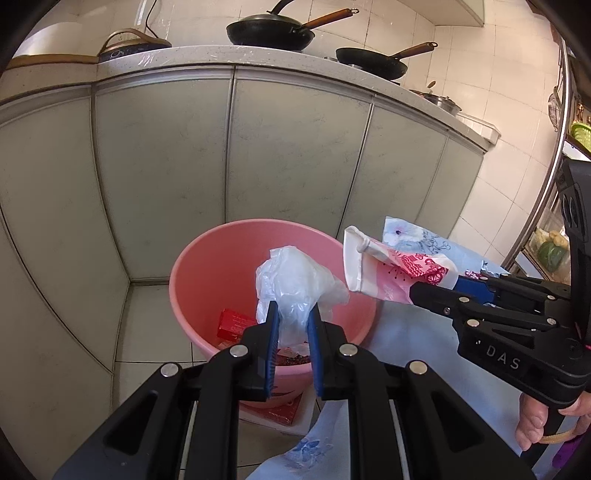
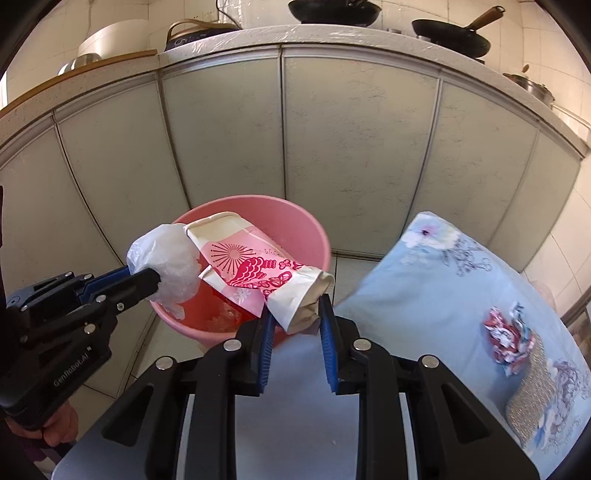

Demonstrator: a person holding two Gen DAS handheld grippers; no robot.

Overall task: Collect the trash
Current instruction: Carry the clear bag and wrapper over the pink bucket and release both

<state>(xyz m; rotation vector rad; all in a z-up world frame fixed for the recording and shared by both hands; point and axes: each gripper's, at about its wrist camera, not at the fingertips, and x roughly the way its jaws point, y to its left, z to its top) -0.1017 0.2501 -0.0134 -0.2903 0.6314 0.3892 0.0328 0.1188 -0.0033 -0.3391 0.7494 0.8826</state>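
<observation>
A pink bucket [image 1: 207, 266] stands on the floor by the cabinets, with a red box [image 1: 233, 322] and scraps inside; it also shows in the right wrist view [image 2: 306, 229]. My left gripper [image 1: 292, 314] is shut on a crumpled clear plastic bag [image 1: 295, 280] and holds it over the bucket; it shows from the side in the right wrist view [image 2: 147, 277]. My right gripper [image 2: 295, 314] is shut on a flattened pink and white paper cup [image 2: 255, 269], held over the bucket's rim; in the left wrist view the cup [image 1: 384, 266] is right of the bucket.
A table with a light blue floral cloth [image 2: 443, 280] is on the right. A crumpled red and white wrapper [image 2: 508, 339] and a glittery scouring pad [image 2: 535, 402] lie on it. Grey cabinet doors [image 1: 295, 155] stand behind the bucket, with woks [image 1: 269, 31] on the counter above.
</observation>
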